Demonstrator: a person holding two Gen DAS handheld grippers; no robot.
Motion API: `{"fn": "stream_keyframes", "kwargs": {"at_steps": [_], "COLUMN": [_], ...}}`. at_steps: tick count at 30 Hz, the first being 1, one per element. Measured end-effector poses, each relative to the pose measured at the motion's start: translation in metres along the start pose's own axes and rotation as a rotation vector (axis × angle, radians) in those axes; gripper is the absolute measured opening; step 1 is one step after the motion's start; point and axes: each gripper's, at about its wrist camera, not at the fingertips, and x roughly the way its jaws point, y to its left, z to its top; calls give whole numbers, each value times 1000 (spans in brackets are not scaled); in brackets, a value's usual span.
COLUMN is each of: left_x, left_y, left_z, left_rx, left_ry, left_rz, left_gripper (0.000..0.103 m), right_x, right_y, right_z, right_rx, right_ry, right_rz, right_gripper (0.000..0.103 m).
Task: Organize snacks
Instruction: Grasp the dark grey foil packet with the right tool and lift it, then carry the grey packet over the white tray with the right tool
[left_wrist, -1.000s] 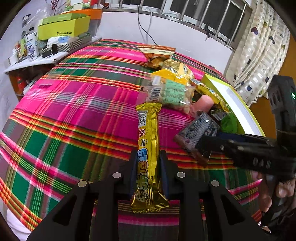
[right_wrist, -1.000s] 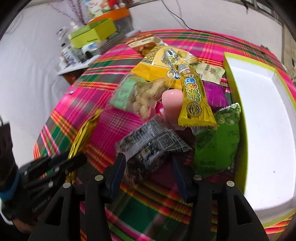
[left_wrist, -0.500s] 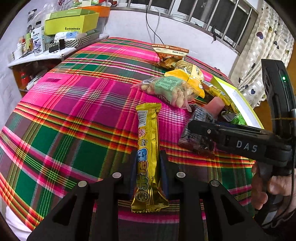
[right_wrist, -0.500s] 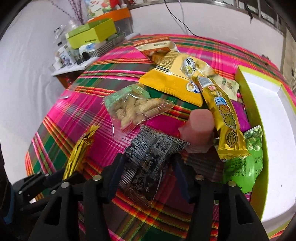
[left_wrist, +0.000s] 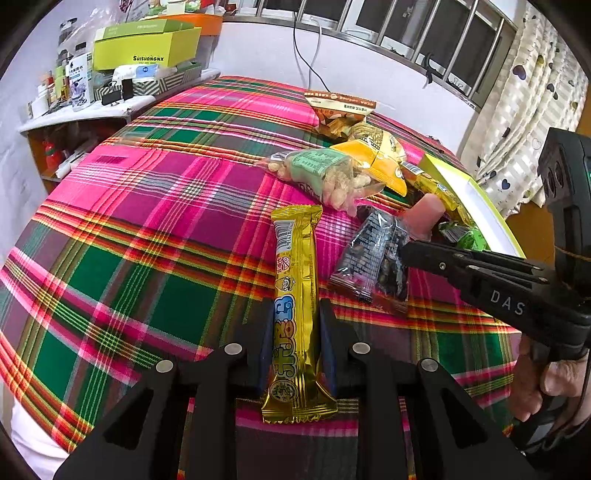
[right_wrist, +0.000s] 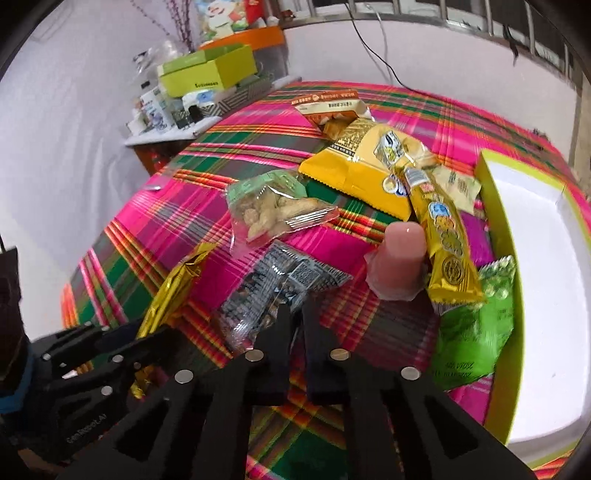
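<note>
My left gripper (left_wrist: 293, 314) is shut on a long gold snack bar (left_wrist: 295, 291) that lies lengthwise on the plaid cloth; the bar also shows in the right wrist view (right_wrist: 171, 291). My right gripper (right_wrist: 295, 314) is shut on the near edge of a black-and-grey snack packet (right_wrist: 280, 288), seen beside the bar in the left wrist view (left_wrist: 373, 254). Beyond lie a peanut bag (right_wrist: 273, 210), a pink jelly cup (right_wrist: 400, 258), a yellow bar (right_wrist: 443, 240), a yellow bag (right_wrist: 365, 162) and a green packet (right_wrist: 476, 332).
A white tray with a lime rim (right_wrist: 517, 295) lies at the right of the table. An orange-brown packet (right_wrist: 328, 109) lies at the far side. A cluttered shelf with a lime box (left_wrist: 147, 48) stands at the far left. A window and curtain (left_wrist: 524, 103) are behind.
My right gripper has closed from wide open onto the black-and-grey packet. My left gripper stays shut on the gold bar and both views have pulled back slightly.
</note>
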Motion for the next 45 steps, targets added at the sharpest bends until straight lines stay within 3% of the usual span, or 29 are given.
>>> {"fn": "stream_keyframes", "kwargs": {"at_steps": [1,3,4,15,16,17,20,26,34,45], "left_x": [-1,-2,-2,-5,-6,-6,-5,-7,-17,-22], "left_y": [0,1,2,16,17,17,19,19,5,-41], "left_z": [0,0,1,2,1,1,1,1,3,16], "left_rx": [-2,-4,-6,-22,-23,-24,-27,-29,-13,66], "left_ry": [-3,-8,-10,-17,-16,-15,-14,-19,-43,-57], "left_rz": [1,4,5,-3,-4,-7,-11,-10,-6,-36], "left_gripper": [24,24,24,24,24,24,24,24,24,24], "right_x": [1,1,1,33,34,34,34,24,-17,-72], "right_y": [-2,-4,-6,20,21,21,22,21,18,-24], "right_z": [0,0,1,20,20,20,19,11,1,-10], "right_rx": [18,57,80,127,116,106,76,37,9,87], "right_ry": [8,5,-6,-17,-23,-25,-29,-39,-118,-215], "right_rz": [5,20,40,-92,-104,-121,-136,-98,-28,-9], "right_gripper": [26,59,61,62,59,49,44,41,41,41]}}
